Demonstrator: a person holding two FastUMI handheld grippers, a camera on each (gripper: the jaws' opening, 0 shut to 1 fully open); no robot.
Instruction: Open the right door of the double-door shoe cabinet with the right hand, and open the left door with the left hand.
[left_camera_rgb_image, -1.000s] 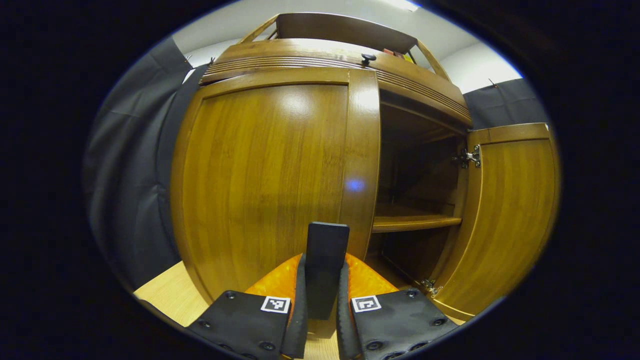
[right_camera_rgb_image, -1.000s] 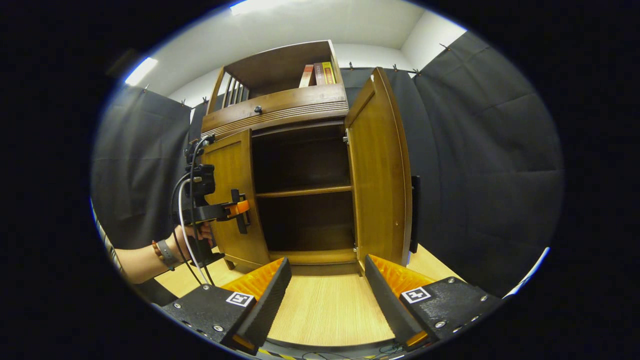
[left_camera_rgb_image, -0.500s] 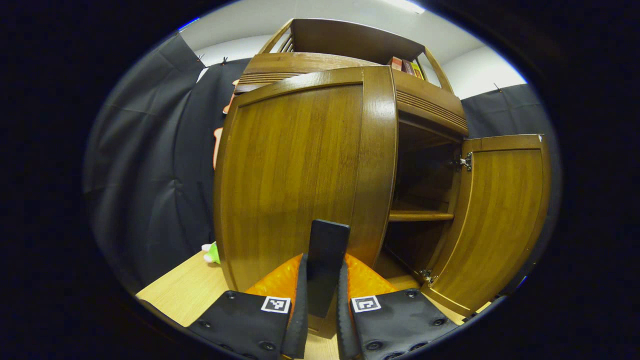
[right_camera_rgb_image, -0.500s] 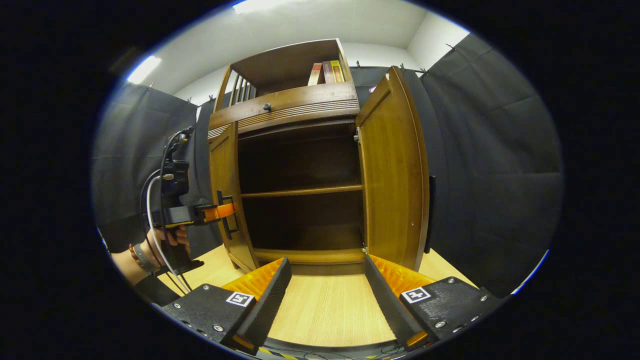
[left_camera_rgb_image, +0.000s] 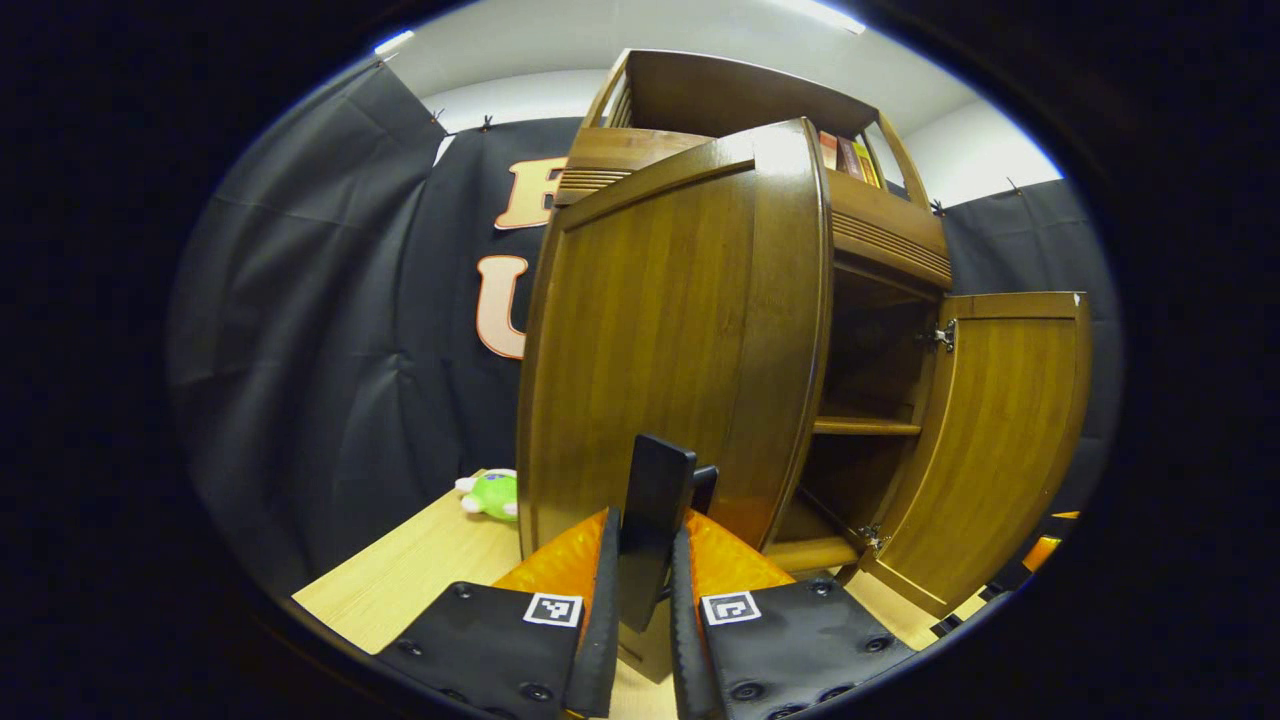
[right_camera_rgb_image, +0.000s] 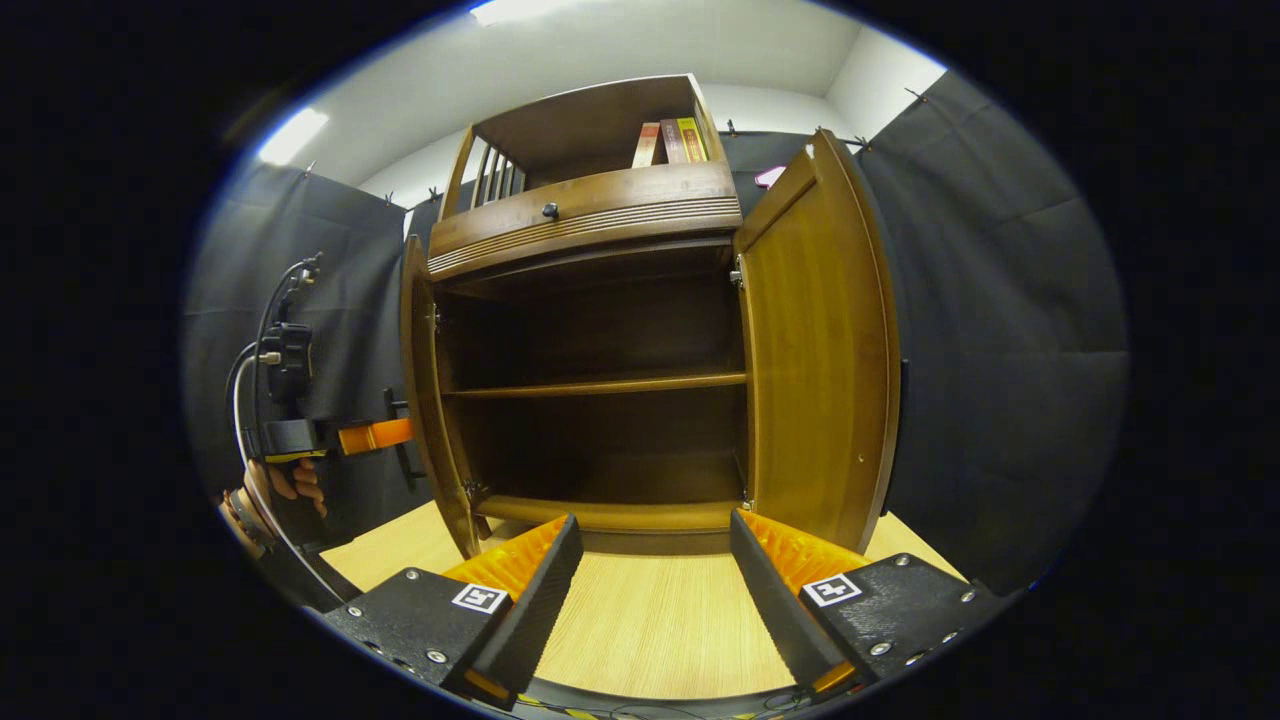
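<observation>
One cabinet (right_camera_rgb_image: 590, 215) on the tabletop (right_camera_rgb_image: 650, 620), two doors, both swung open. Left door (left_camera_rgb_image: 680, 340) stands wide, seen face-on in the left gripper view; in the right gripper view it is edge-on at the cabinet's left side (right_camera_rgb_image: 420, 390). Right door (right_camera_rgb_image: 815, 350) stands open on the cabinet's right, inner face toward the camera; in the left gripper view it shows at far right (left_camera_rgb_image: 1000, 440) with two hinges, one at top and one at bottom

Left gripper (left_camera_rgb_image: 640, 590) is clamped on the left door's handle (left_camera_rgb_image: 655, 520), a dark vertical bar pinched between both fingers. In the right gripper view the same gripper (right_camera_rgb_image: 375, 436) is farther off at the left, held by a hand (right_camera_rgb_image: 290, 482) with a wristband, cables looping above it

Right gripper (right_camera_rgb_image: 650, 545) has its fingers spread wide apart, holding nothing, low over the tabletop in front of the open cabinet

Inside: one shelf (right_camera_rgb_image: 600, 385) splitting the interior into two compartments, both dark. One drawer front with one knob (right_camera_rgb_image: 549, 210) above the doors. Open top shelf holds three books (right_camera_rgb_image: 672, 142) upright at its right end

One green toy (left_camera_rgb_image: 490, 494) on the tabletop, left of the left door
</observation>
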